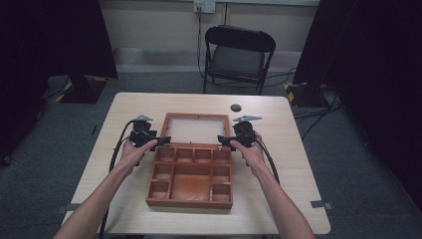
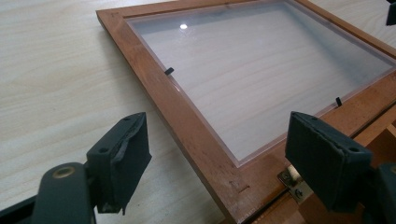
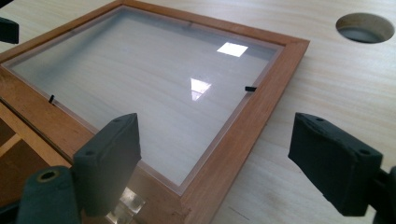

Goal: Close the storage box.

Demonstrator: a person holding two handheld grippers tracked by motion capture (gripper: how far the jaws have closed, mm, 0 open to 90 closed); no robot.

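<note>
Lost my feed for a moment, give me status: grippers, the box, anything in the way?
Left gripper open, straddling the lid's frame corner. Right gripper open at opposite corner. Wooden box open, lid flat on table. Nothing obstructing.

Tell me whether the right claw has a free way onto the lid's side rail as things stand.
Probably yes. The right claw is open, its jaws on either side of the lid rail at the near corner, with nothing between them and the wood.

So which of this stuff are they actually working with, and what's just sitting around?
In use:
wooden box with compartments
its glass-paned lid, lying open flat
left tongs and right tongs, open at the lid's sides

Just around:
folding chair
round hole in the table
</note>
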